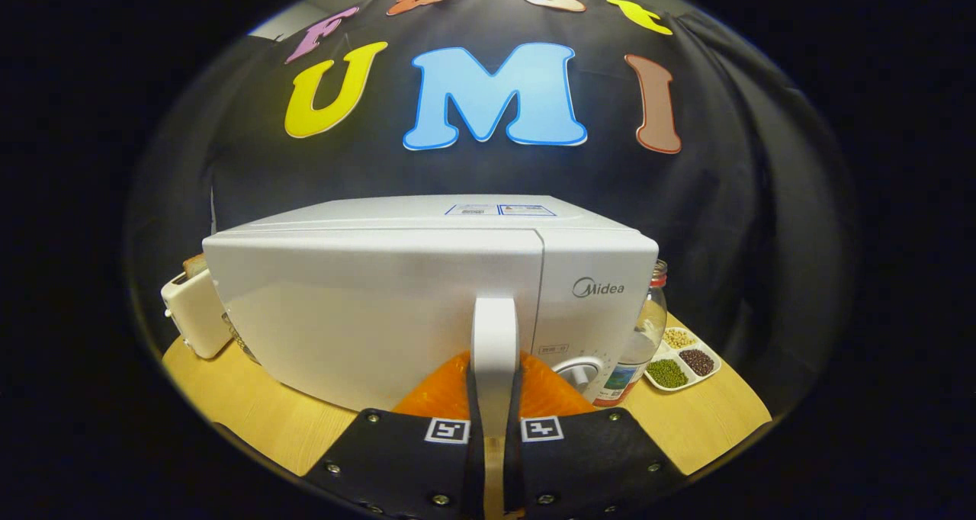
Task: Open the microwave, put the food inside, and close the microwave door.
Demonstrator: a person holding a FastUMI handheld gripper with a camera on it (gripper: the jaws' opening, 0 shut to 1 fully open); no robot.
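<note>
Microwave [381, 306] sitting on worktop [252, 413], door appearing slightly ajar. Tongs [494, 398] squeezing door handle [494, 337] from both sides. Opening step going on. Next probably needing pull outward, swinging door wide.

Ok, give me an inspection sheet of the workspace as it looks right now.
Surface: light wooden table.
Job's things: white microwave, door closed; its white vertical door handle sits between the fingers.
Clutter: cream toaster beside the microwave; clear glass jar with red lid; white divided dish of beans beyond the jar.
Gripper: closed around the handle.
Cables: nothing seen.
Surroundings: black cloth wall.
</note>
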